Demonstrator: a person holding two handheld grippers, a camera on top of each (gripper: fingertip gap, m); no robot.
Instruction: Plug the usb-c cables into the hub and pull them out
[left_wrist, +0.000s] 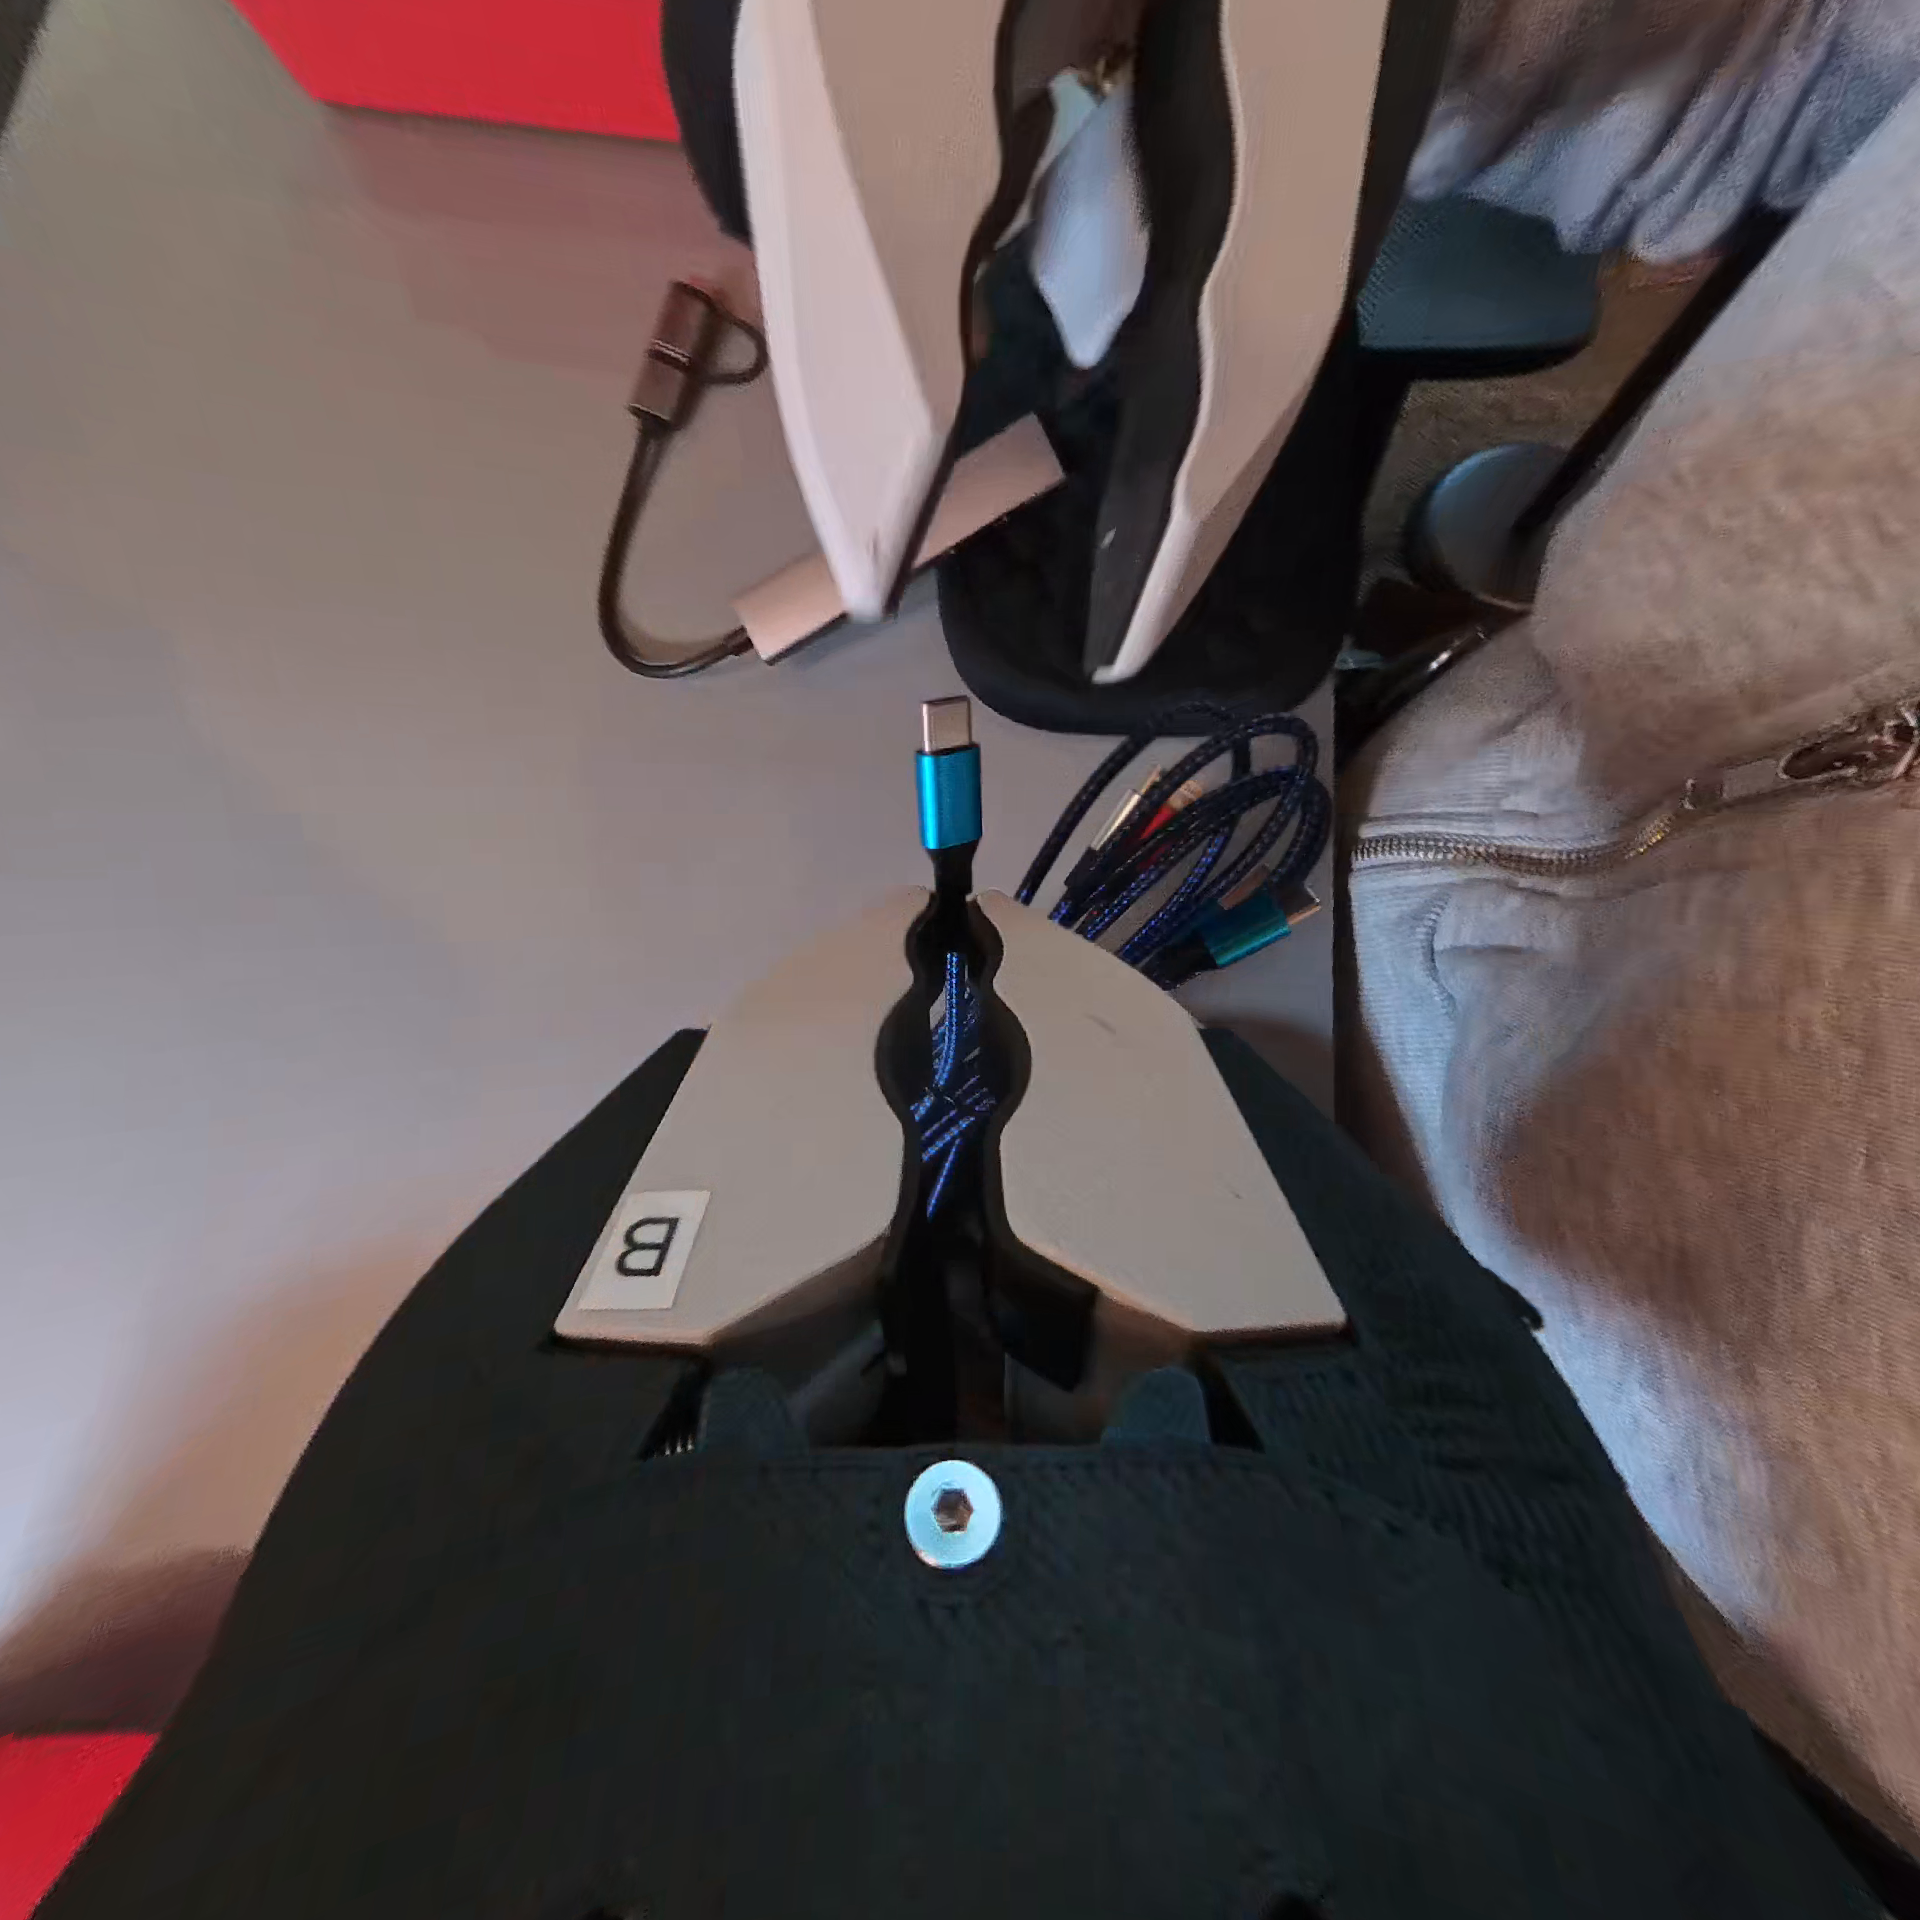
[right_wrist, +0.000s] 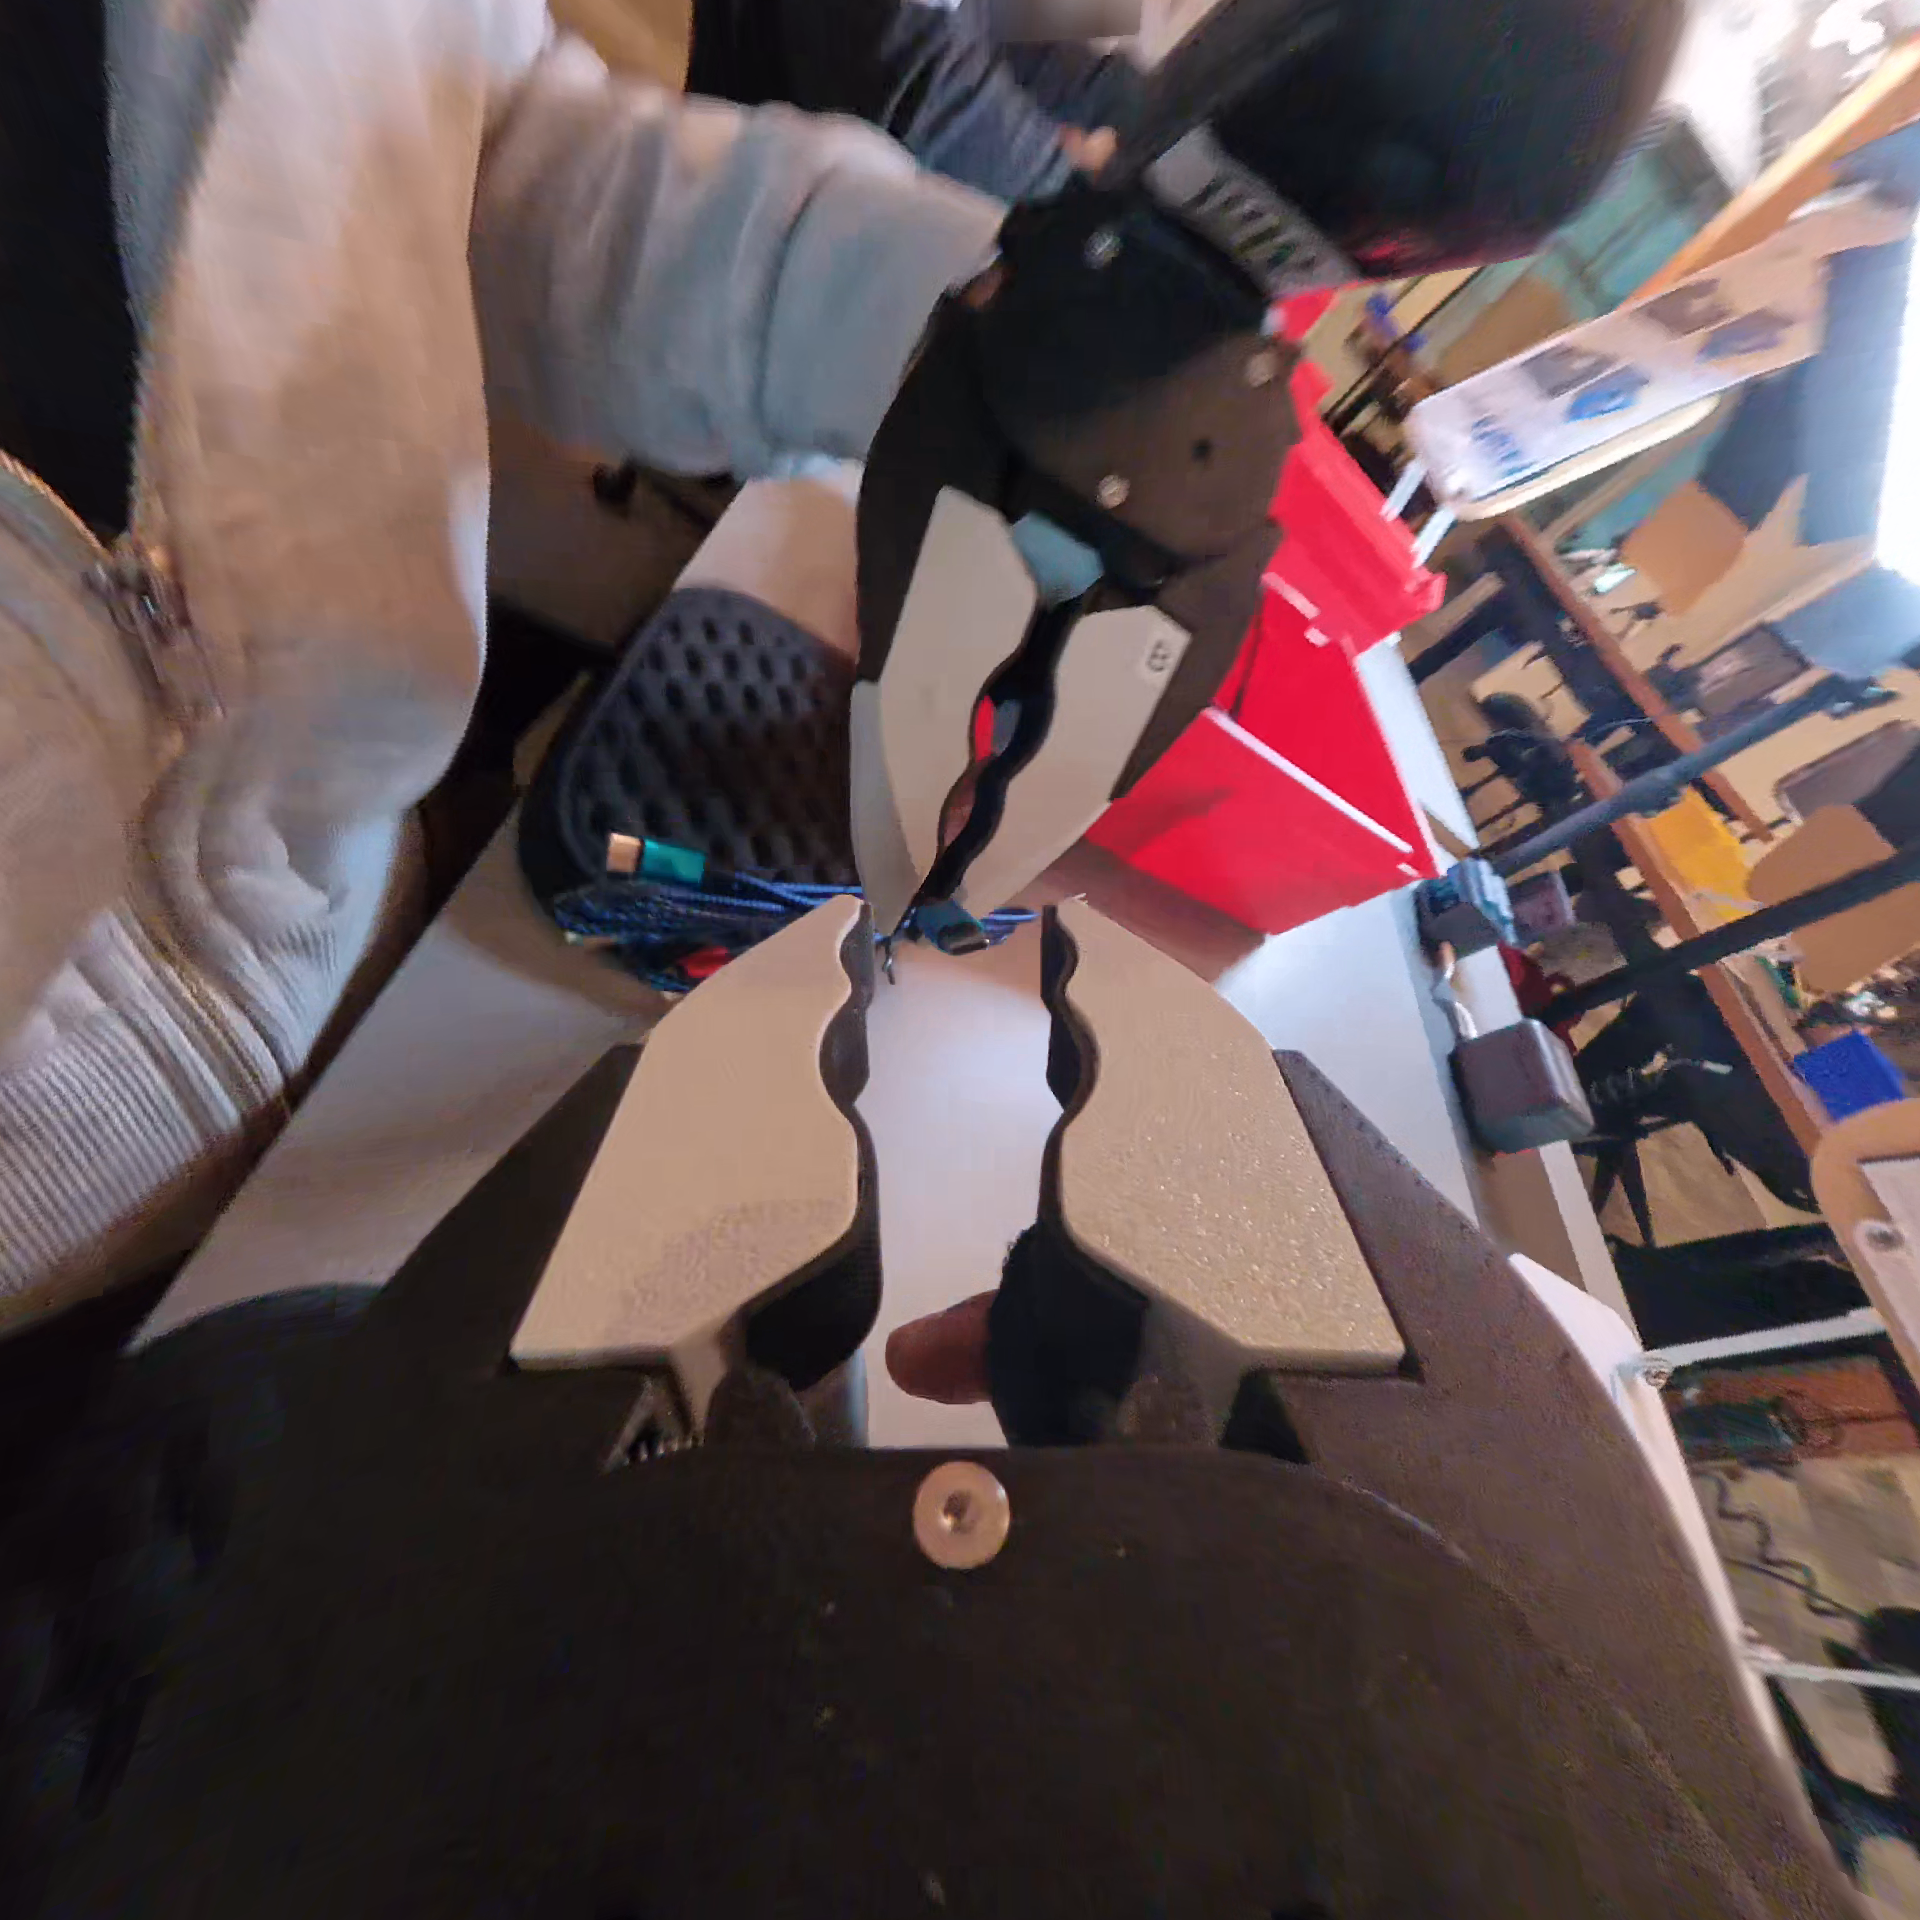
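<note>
Fingers (left_wrist: 1091, 1101) of left gripper (left_wrist: 951, 899) clamped on limp braided cable (left_wrist: 951, 1049), centre frame; stiff plug (left_wrist: 947, 790) protrudes; right gripper (right_wrist: 956, 925) parted, empty.

Cable plug held just short of the hub (left_wrist: 800, 608) on a table (left_wrist: 312, 623).

The left gripper (left_wrist: 951, 896) pinched a usb-c cable (left_wrist: 947, 795) whose plug stood out past its fingertips toward the hub, near it but apart. The right gripper (left_wrist: 997, 613) came from beyond the hub, one finger (left_wrist: 862, 395) over the hub's body. The hub's lead (left_wrist: 623, 582) looped away to its left. A bundle of cables (left_wrist: 1195, 831) lay to the hub's right beside a pouch (left_wrist: 1039, 644), near the table's edge.
</note>
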